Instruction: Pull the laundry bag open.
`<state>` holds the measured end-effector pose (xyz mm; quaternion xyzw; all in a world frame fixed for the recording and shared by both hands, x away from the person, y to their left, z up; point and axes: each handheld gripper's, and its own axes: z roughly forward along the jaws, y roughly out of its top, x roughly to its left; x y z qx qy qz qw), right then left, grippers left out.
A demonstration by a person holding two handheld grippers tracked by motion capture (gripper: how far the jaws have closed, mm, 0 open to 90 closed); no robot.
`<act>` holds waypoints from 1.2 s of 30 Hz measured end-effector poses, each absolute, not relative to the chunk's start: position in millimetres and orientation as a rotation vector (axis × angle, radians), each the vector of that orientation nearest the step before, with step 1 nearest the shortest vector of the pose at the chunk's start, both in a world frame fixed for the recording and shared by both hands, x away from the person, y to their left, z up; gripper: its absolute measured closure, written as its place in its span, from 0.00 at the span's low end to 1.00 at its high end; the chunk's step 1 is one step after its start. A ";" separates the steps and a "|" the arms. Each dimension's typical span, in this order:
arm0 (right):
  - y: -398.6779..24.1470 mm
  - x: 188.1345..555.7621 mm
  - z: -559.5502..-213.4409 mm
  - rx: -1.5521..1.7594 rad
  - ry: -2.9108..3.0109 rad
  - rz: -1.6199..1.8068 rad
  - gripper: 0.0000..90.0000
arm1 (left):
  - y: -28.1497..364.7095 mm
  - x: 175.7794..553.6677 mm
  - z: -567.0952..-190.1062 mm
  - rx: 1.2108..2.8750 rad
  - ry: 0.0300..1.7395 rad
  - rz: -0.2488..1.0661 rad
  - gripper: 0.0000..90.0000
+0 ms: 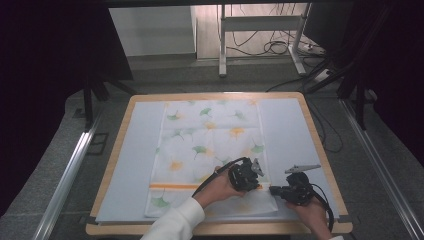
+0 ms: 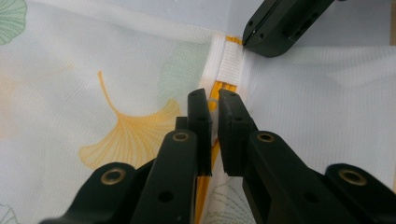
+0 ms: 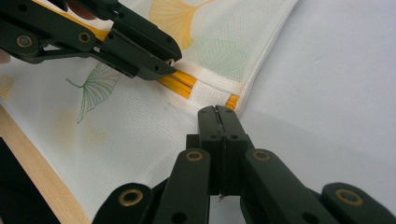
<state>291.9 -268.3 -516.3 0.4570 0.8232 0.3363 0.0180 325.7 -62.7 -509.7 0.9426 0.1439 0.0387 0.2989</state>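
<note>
- Straddling the orange zipper (image 2: 215,91), whose long axis runs left-right across the mesh bag (image 1: 210,150), the left gripper (image 2: 212,109) stands slightly parted over its pull.
- Jaws pressed together, the right gripper (image 3: 219,114) pins the bag's right edge, just beside the zipper's end.

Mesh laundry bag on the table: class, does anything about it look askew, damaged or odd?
Nothing stands out. The mesh laundry bag lies flat and square on the mat, its orange zipper straight. Both tongs, left and right, meet at the zipper's end.

Lab-like recording space: wooden-edged table (image 1: 114,165), dark curtains (image 1: 45,75), floor cables (image 1: 270,47), metal rails (image 1: 65,180).
</note>
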 end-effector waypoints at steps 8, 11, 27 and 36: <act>-268.5 292.0 -516.4 1.416 2.559 1.044 1.00 | -58.3 325.6 -509.5 2.507 0.386 0.101 0.94; -268.2 291.9 -516.3 1.413 2.559 1.045 1.00 | -56.7 325.3 -509.3 2.508 0.390 0.105 0.94; -269.2 292.1 -516.2 1.406 2.563 1.040 1.00 | -30.7 326.0 -509.4 2.524 0.435 0.117 0.94; -269.4 292.2 -516.5 1.408 2.562 1.045 1.00 | -11.9 325.1 -510.0 2.528 0.456 0.119 0.94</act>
